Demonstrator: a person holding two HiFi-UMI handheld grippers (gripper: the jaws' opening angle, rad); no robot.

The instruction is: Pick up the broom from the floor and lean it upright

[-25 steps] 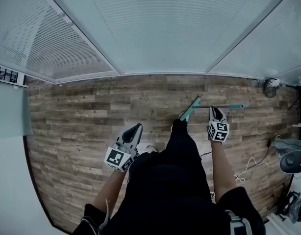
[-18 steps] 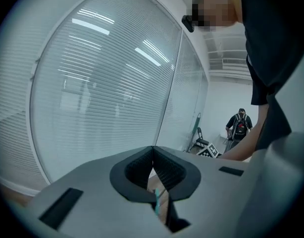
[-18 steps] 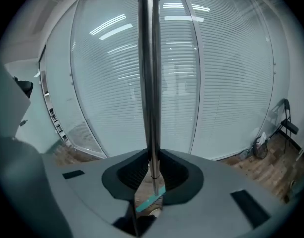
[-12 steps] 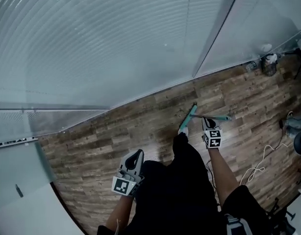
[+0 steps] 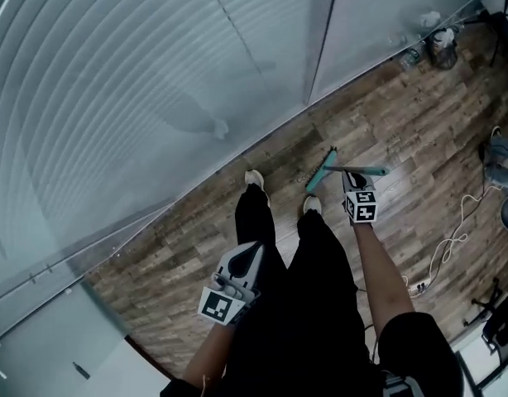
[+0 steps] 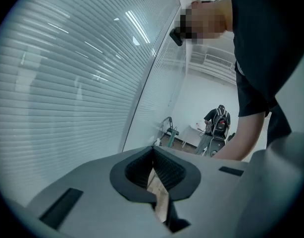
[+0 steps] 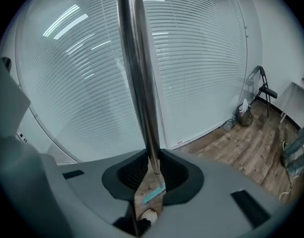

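Observation:
The broom stands on the wood floor with its teal head [image 5: 321, 174] down by my feet, and its teal grip [image 5: 368, 170] shows just past my right gripper. My right gripper [image 5: 353, 175] is shut on the broom's shiny metal handle [image 7: 137, 58], which rises steeply between the jaws of the right gripper [image 7: 153, 158]. Below the jaws I see the teal broom head [image 7: 154, 193] and a shoe [image 7: 148, 215]. My left gripper [image 5: 255, 249] hangs over my left thigh, away from the broom. The left gripper [image 6: 153, 150] has its jaws together with nothing between them.
A glass wall with blinds [image 5: 155, 98] runs close along the far side. A white cable [image 5: 452, 236] lies on the floor at right. A dark bin [image 5: 441, 48] and a folding chair [image 7: 264, 90] stand near the wall. A person with a backpack [image 6: 219, 123] stands far off.
The head view has swung down and left, so my legs and shoes now show. My right gripper stays on the broom handle. My left gripper has dropped back beside my thigh.

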